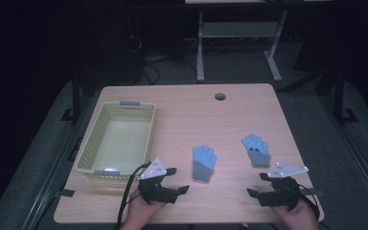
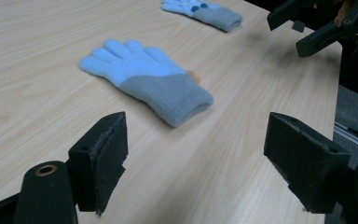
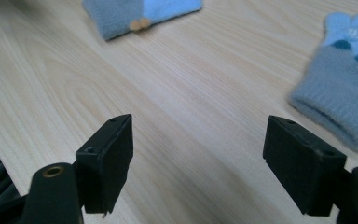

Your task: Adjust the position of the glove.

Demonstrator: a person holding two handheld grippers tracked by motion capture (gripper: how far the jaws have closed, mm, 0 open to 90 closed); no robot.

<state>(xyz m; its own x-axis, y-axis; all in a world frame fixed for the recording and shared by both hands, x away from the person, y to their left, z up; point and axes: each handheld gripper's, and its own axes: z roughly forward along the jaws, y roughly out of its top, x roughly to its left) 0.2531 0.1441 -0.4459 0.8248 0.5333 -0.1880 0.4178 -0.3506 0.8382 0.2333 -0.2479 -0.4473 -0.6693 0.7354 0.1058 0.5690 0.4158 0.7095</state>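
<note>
two gloves [image 1: 204, 162] are lying on a pale wooden table [image 1: 182, 115] in a dark room. the left gripper [image 1: 178, 180] and right gripper [image 1: 255, 184] are hovering wide open, gripping nothing.

Two gloves and a basket on a table, a claw at each near corner.

The basket [image 1: 116, 139] sits on the left part of the table [image 1: 187, 110], its long side running front to back. The left glove [image 1: 204, 163] lies flat near the middle, right of the basket and well apart from it, fingers pointing away and cuff toward the person. The right glove [image 1: 256, 149] lies further right and slightly farther back, apart from the first. The left claw [image 1: 175, 180] hovers at the front edge, just before the basket's near right corner and left of the left glove. The right claw [image 1: 258, 184] hovers near the front edge, just before the right glove. A hole [image 1: 220, 96] lies in the table near its far edge.
</note>
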